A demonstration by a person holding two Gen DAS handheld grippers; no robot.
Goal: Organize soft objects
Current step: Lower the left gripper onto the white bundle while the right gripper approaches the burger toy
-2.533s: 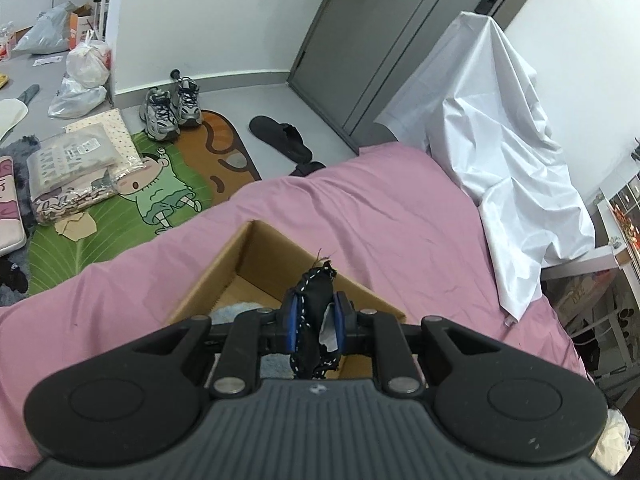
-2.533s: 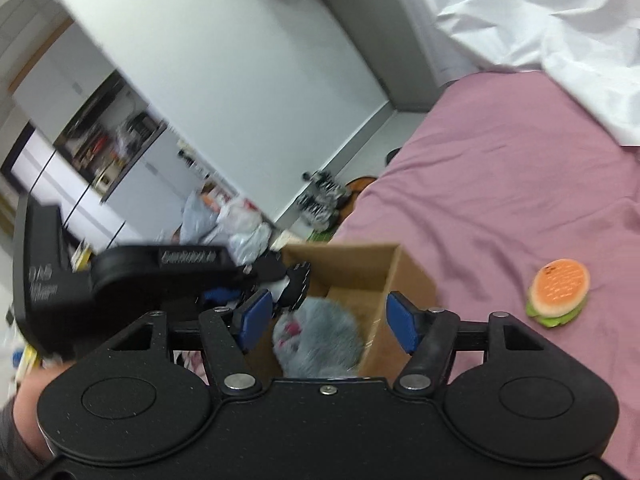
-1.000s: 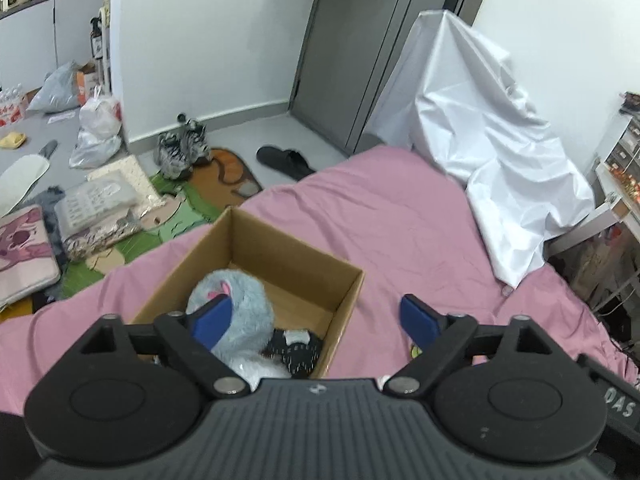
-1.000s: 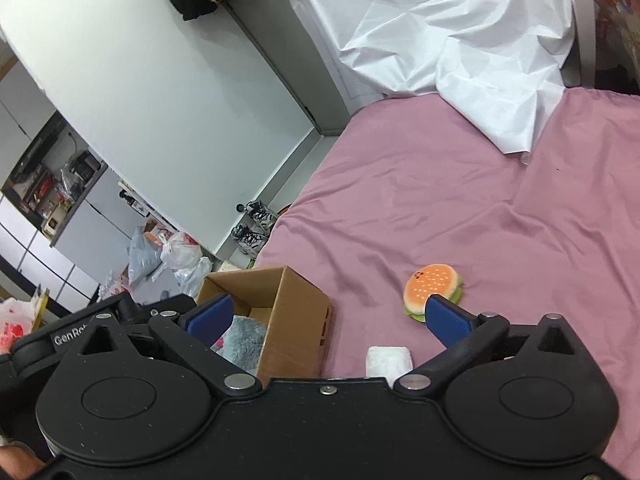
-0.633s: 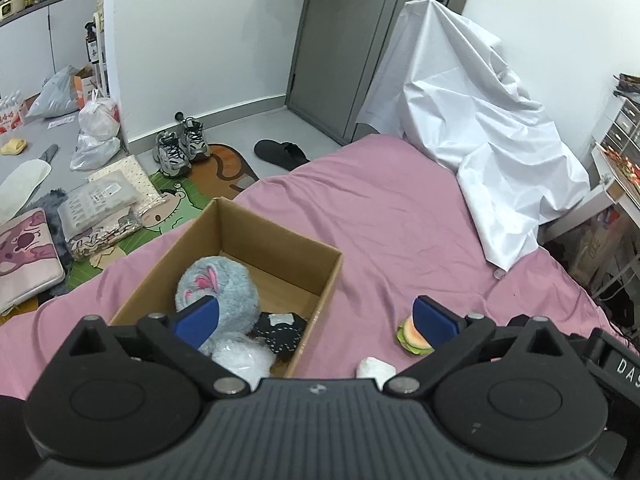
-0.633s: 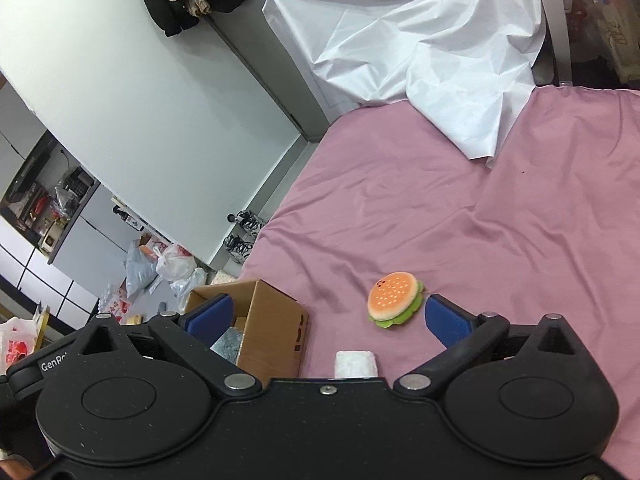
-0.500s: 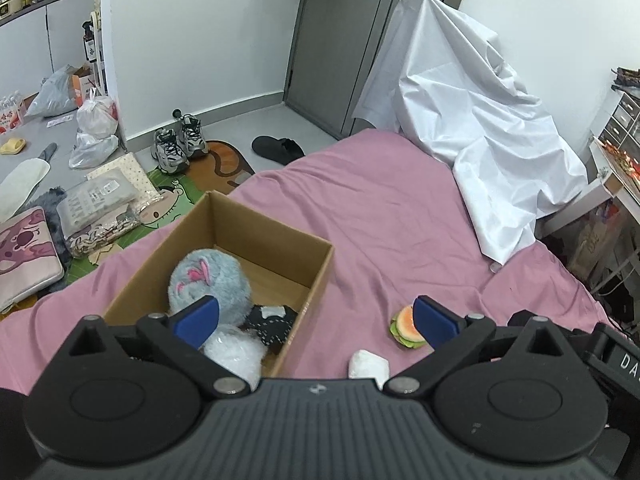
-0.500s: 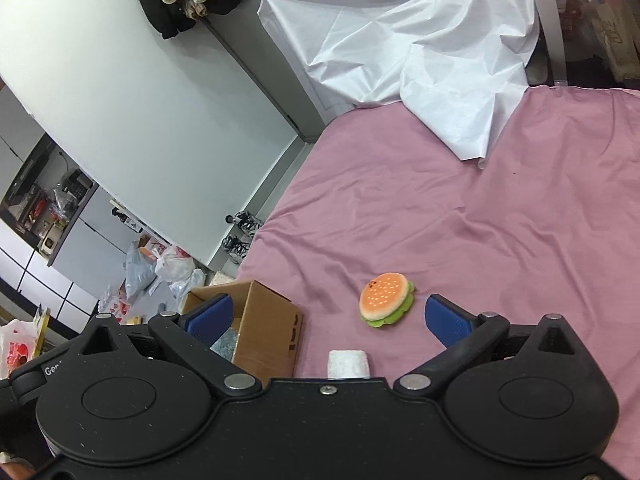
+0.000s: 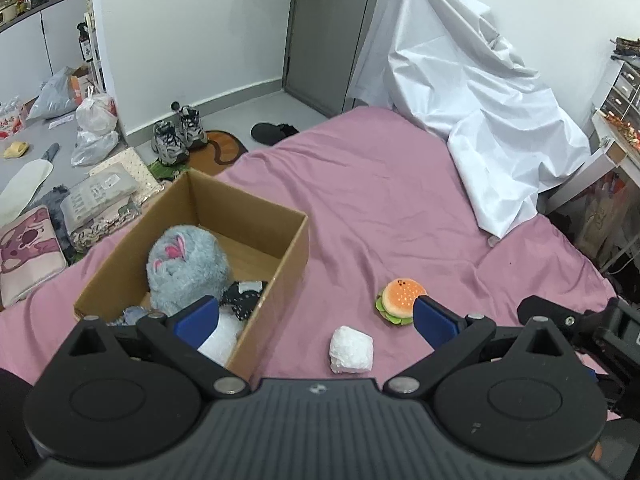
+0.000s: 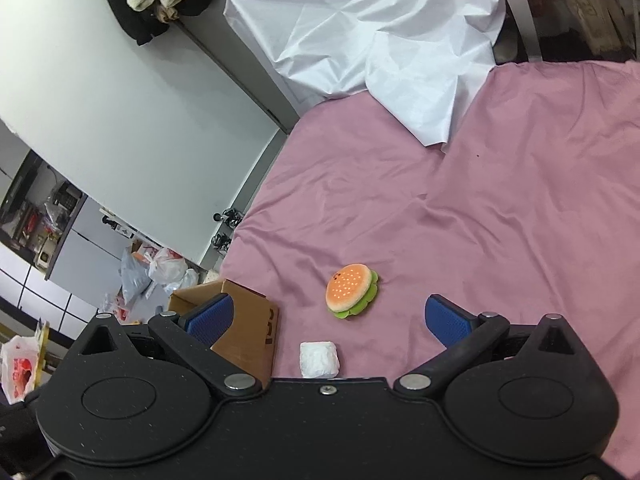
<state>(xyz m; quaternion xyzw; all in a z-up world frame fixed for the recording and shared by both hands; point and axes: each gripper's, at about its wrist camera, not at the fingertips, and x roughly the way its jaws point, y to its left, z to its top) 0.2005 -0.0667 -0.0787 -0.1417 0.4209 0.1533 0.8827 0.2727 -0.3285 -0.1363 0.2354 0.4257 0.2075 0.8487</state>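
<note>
A cardboard box point(image 9: 288, 256) sits on the pink bed and holds a grey furry plush point(image 9: 186, 268), a black dotted cloth point(image 9: 244, 298) and a white soft lump point(image 9: 220, 340). Right of the box lie a burger plush point(image 9: 400, 300) and a small white soft bundle point(image 9: 351, 350). My left gripper point(image 9: 316, 318) hangs open above the box's right wall and the bundle, nothing between its fingers. In the right wrist view the burger plush point(image 10: 352, 288) and the white bundle point(image 10: 319, 359) lie between the spread blue pads of my open right gripper point(image 10: 328, 320); the box point(image 10: 248, 332) is at its left.
A white sheet point(image 9: 472, 120) drapes over something at the far side of the bed point(image 9: 380, 200). On the floor to the left are shoes point(image 9: 176, 134), a slipper point(image 9: 274, 132), plastic bags point(image 9: 96, 120) and packed items. My right gripper's body point(image 9: 580, 320) shows at the right edge.
The left gripper let go of the black cloth into the box and opened wide. Both grippers have drifted right, away from the box, bringing the burger plush and white bundle between their fingers.
</note>
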